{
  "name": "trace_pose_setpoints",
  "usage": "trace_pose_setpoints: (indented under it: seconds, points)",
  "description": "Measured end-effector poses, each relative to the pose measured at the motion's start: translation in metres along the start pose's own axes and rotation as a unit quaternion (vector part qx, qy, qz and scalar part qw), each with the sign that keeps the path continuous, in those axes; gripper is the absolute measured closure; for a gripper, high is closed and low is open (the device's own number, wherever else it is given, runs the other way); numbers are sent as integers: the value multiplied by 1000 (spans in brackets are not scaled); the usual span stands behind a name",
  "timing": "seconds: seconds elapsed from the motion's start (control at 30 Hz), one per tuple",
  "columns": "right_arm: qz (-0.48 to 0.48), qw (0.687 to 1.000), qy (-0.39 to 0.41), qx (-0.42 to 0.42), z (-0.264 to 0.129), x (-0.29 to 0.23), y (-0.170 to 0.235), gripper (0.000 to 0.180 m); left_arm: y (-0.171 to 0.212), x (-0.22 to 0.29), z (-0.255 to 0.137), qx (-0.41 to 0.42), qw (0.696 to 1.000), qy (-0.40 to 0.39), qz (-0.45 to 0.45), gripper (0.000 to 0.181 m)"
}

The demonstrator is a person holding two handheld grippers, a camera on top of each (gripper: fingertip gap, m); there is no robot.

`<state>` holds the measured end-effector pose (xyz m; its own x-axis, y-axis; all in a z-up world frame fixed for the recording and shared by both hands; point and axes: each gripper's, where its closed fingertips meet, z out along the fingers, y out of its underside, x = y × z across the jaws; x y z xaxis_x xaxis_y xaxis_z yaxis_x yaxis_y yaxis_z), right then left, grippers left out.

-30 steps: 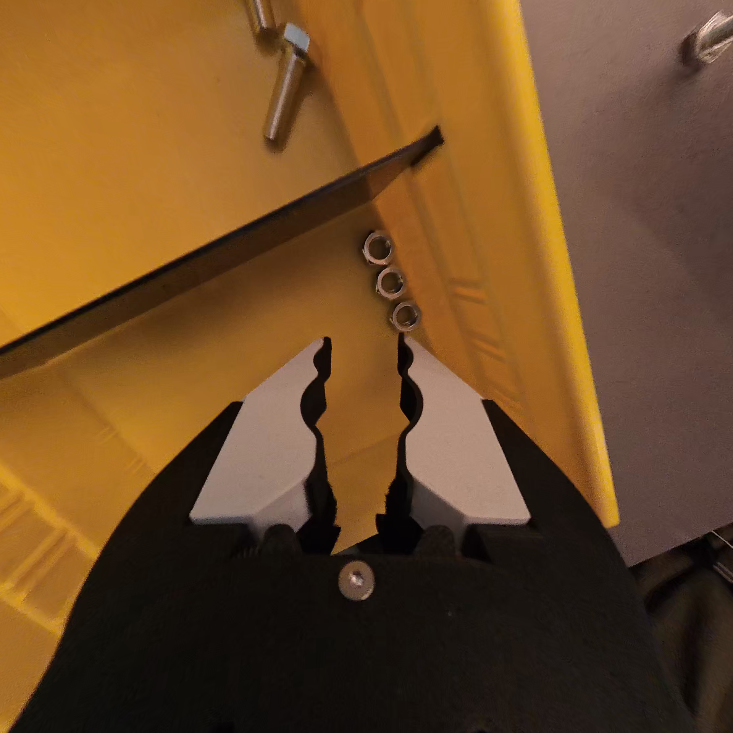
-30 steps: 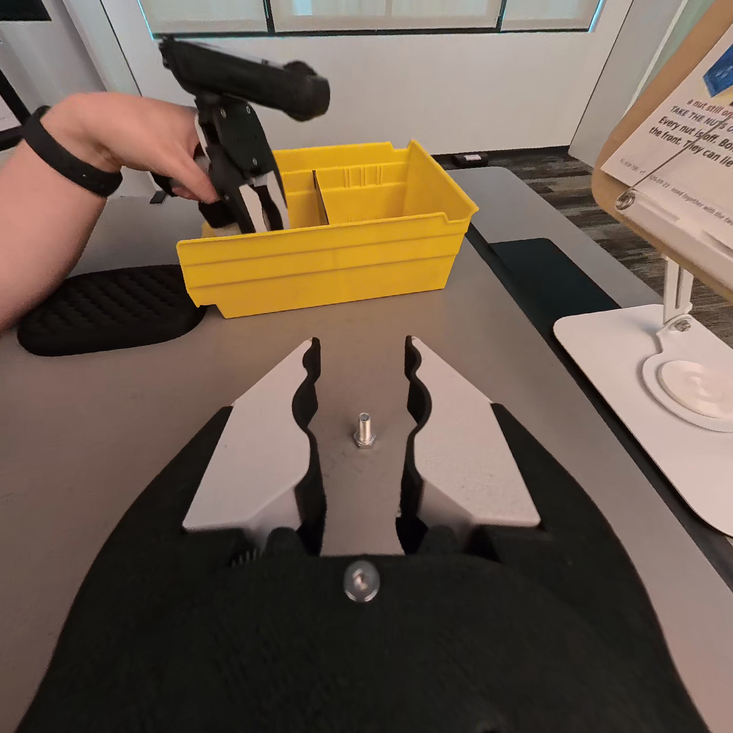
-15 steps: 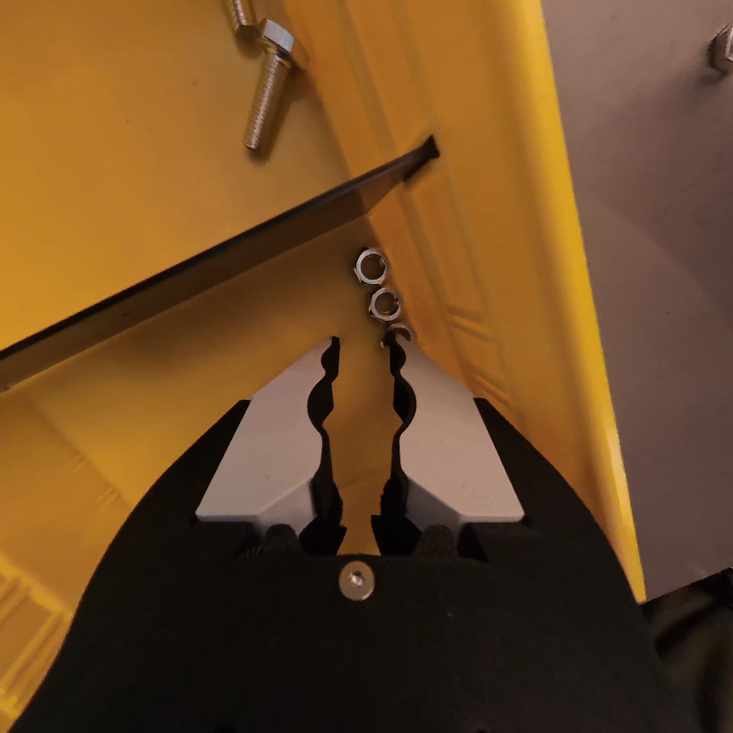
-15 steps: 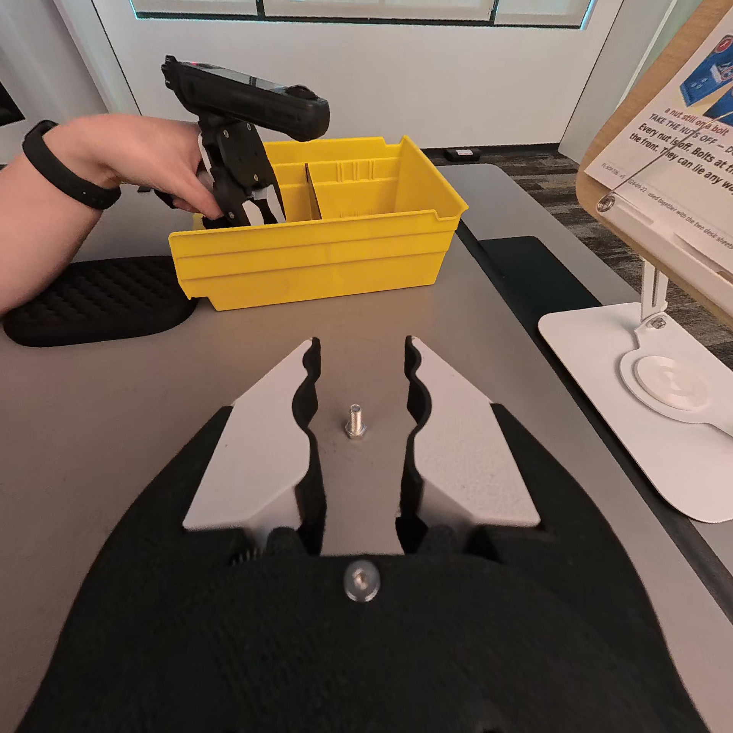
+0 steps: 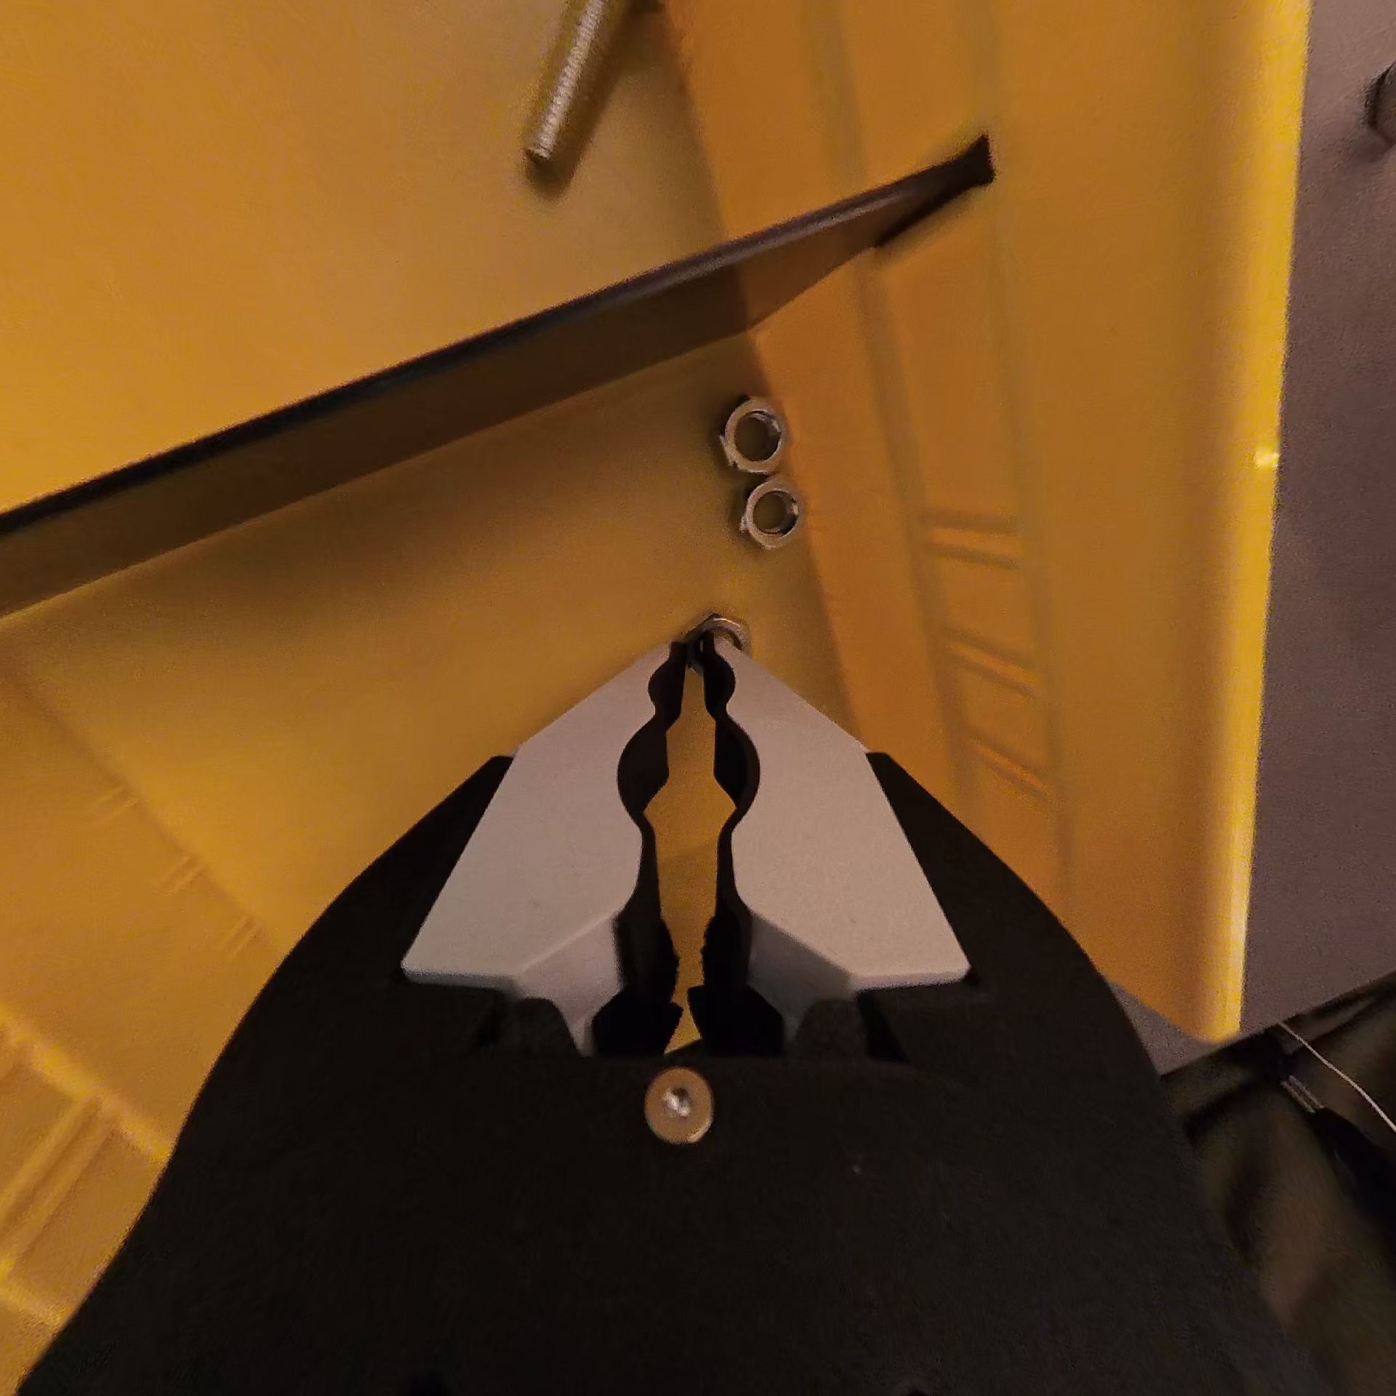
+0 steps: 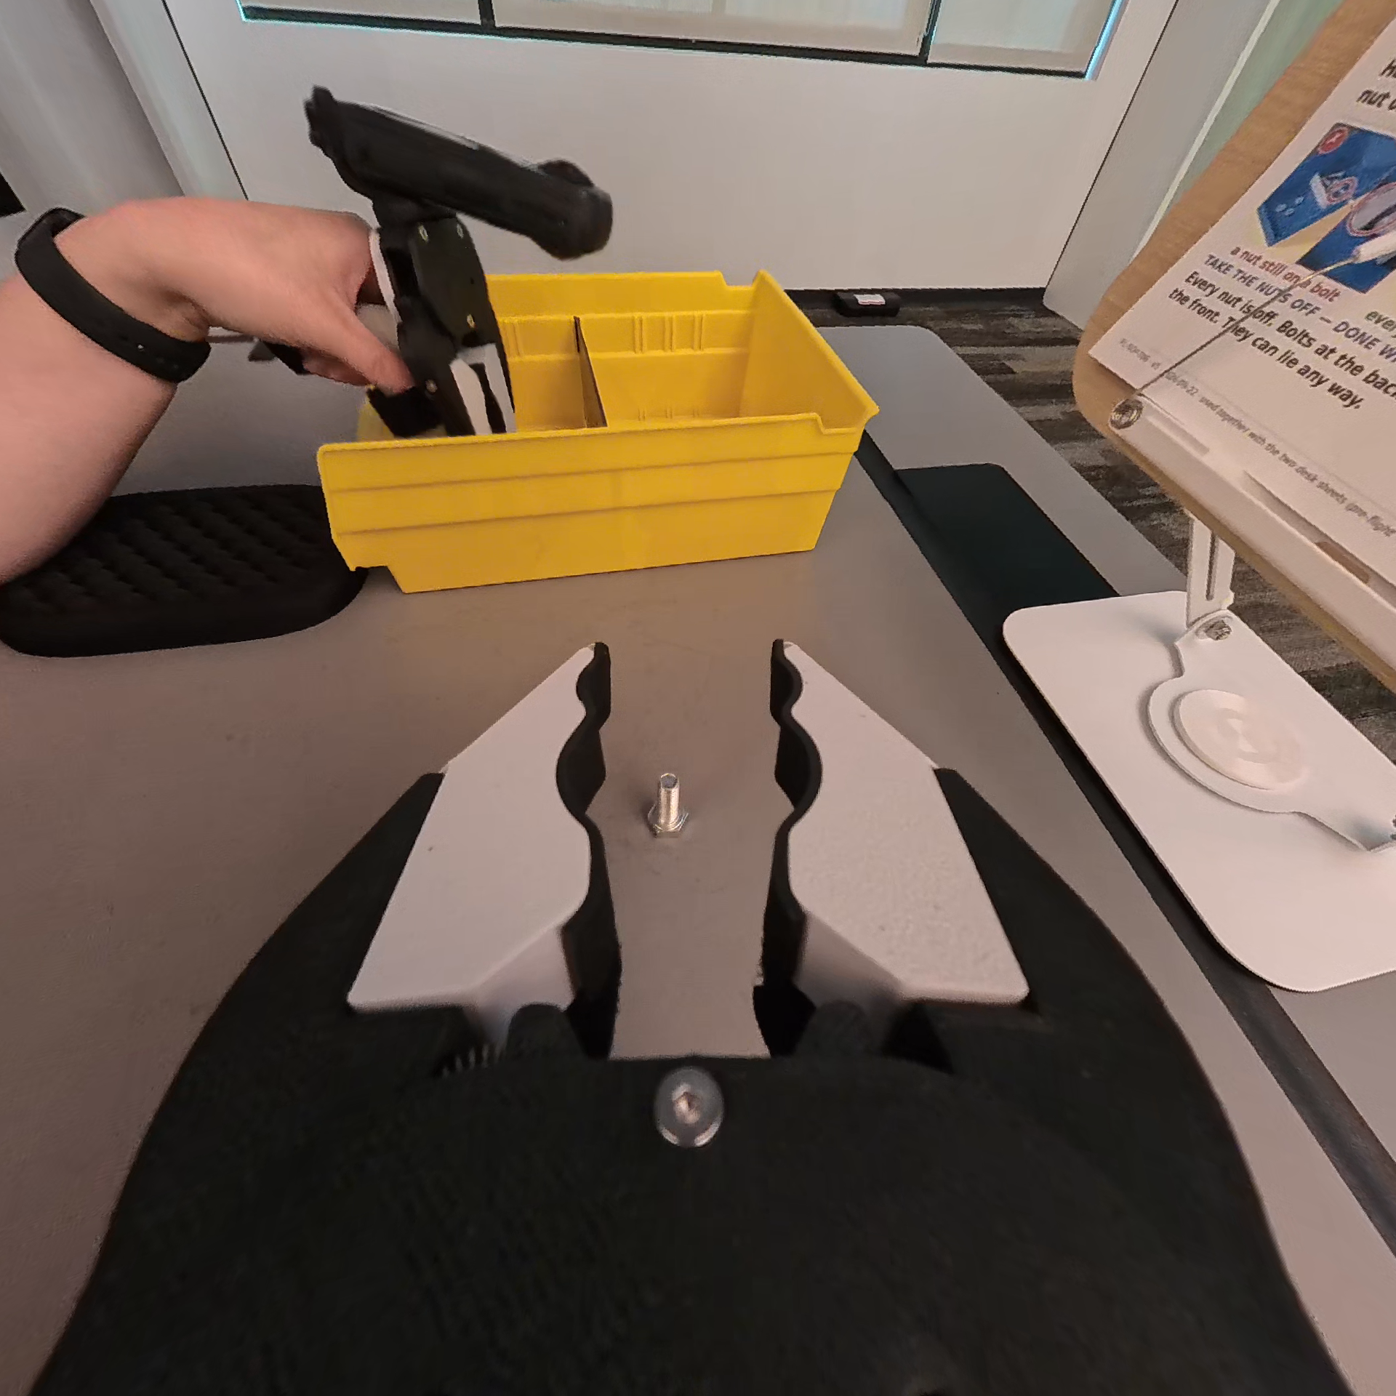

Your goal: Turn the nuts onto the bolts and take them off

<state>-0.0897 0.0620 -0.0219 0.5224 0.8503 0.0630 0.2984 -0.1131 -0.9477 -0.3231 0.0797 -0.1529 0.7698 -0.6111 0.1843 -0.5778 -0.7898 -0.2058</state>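
A: Quick count pls. Nuts?

B: 3 in view, all in the near compartment of the yellow bin (image 5: 1133, 378), left wrist view. One nut (image 5: 724, 628) is pinched at the tips of the left gripper (image 5: 696, 656), only its top edge shows. The other 2, upper loose nut (image 5: 752, 440) and lower loose nut (image 5: 770, 514), lie flat, touching each other, just beside the bin's side wall.

A: So left gripper's clamped?

B: Yep, closed down on that nut. Right gripper (image 6: 686, 657) is released, fingers wide apart, over the grey table (image 6: 189, 793).

A: Bolts?

B: 2 for sure. One upright bolt (image 6: 668, 807) stands on its head on the table, between the right gripper's fingers but not touched. One lying bolt (image 5: 566, 83) is in the far compartment, past the black divider (image 5: 453, 362); its head is cut off at the frame edge.

A: Dividers, bins?

B: 1 bin, 1 divider, 2 compartments. From the right wrist view the left gripper (image 6: 483, 400) dips into the bin's left end, held by a hand (image 6: 249, 287) w/ 1 black wristband (image 6: 98, 310).

A: Any writing, labels?

B: 1 printed sheet (image 6: 1284, 302) on a white stand (image 6: 1209, 793) at right, w/ text and a blue picture; not copying it. No brand marks visible on bin or grippers. Also 1 black pad (image 6: 166, 566) left of the bin.
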Motion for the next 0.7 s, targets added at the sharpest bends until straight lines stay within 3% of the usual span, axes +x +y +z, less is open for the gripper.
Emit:
trace_pose_setpoints:
  seconds: [0.17,0.27,0.37,0.53,0.7]
  points:
    - [-12,1000,4,18,-3,-4,-15,138,-14,1,-45,99,995,26,-19,178]
    - [-36,999,5,29,-5,-13,-29,138,-29,40,-93,194,975,108,22,178]
    - [-64,998,12,27,-9,-18,-38,138,-31,91,-122,214,959,159,97,178]
    - [-65,997,25,-13,-8,-15,-26,138,-30,158,-84,123,957,117,235,178]
    - [-36,990,54,-124,6,3,25,139,-38,186,-17,71,956,72,277,178]
